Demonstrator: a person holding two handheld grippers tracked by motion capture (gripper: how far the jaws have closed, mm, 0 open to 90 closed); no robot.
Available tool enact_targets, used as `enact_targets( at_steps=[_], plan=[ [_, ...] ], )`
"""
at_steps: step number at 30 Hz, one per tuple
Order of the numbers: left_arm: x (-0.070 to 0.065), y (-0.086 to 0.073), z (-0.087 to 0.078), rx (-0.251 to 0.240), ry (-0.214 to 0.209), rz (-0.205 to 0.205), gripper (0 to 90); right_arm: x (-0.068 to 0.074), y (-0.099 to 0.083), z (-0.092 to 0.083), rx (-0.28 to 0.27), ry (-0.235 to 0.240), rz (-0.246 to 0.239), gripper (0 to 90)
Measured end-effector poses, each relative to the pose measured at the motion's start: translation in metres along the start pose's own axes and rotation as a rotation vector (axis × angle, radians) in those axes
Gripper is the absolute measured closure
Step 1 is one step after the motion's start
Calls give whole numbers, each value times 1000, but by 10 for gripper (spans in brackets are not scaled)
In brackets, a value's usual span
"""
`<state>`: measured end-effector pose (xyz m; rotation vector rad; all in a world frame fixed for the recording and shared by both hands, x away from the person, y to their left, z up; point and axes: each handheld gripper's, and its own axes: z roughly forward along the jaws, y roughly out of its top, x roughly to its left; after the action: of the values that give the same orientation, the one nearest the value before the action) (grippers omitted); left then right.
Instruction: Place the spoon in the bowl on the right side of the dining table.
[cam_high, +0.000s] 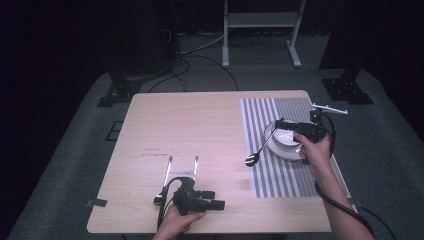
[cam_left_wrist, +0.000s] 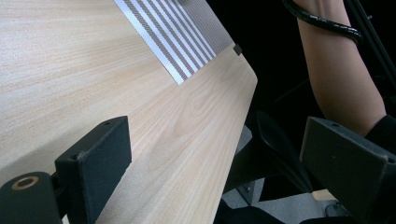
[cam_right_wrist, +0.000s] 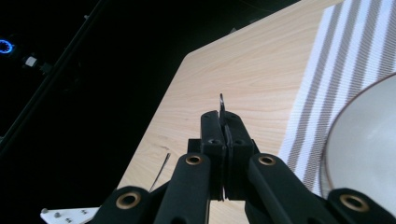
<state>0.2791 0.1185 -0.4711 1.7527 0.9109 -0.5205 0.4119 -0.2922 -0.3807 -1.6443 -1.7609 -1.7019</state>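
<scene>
My right gripper (cam_high: 278, 123) hovers over a white plate (cam_high: 286, 145) on the striped placemat (cam_high: 280, 180), shut on the handle of a black spoon (cam_high: 251, 159). The spoon slants down to the left, and its bowl hangs over the mat's left edge. In the right gripper view the jaws (cam_right_wrist: 225, 122) are pressed together with the thin handle (cam_right_wrist: 221, 103) sticking out past them, and the plate (cam_right_wrist: 369, 154) lies to the right. My left gripper (cam_high: 215, 199) sits low near the table's front edge, pointing right. It is open (cam_left_wrist: 219, 140) with nothing between its jaws.
The wooden table (cam_high: 200, 125) has a bare left half with a faint scratch (cam_high: 150, 154). A small shiny thing (cam_high: 157, 199) lies beside the left gripper's cable; I cannot tell what it is. A white stand (cam_high: 260, 30) and dark equipment stand on the floor behind.
</scene>
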Motion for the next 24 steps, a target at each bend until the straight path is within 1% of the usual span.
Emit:
enact_targets(
  at_steps=[5, 6, 10, 14, 18, 19, 24],
  plan=[
    [0, 0, -1, -3, 1, 0, 74, -4, 4, -5, -17, -8, 15, 887],
    [0, 0, -1, -1, 1, 1, 74, -6, 7, -8, -26, -19, 16, 887],
    [0, 0, 0, 0, 1, 7, 74, -7, 10, -12, -39, -26, 19, 888],
    [-2, 1, -1, 0, 3, 12, 75, -7, 17, -19, -67, -38, 29, 887],
    [-2, 1, -1, -2, 2, 10, 74, -9, 21, -22, -78, -49, 30, 887],
    [-2, 1, -1, -4, 2, 11, 74, -10, 24, -26, -87, -59, 33, 887],
    [-2, 1, -2, -7, 0, 14, 74, -12, 28, -31, -108, -71, 45, 887]
  ],
)
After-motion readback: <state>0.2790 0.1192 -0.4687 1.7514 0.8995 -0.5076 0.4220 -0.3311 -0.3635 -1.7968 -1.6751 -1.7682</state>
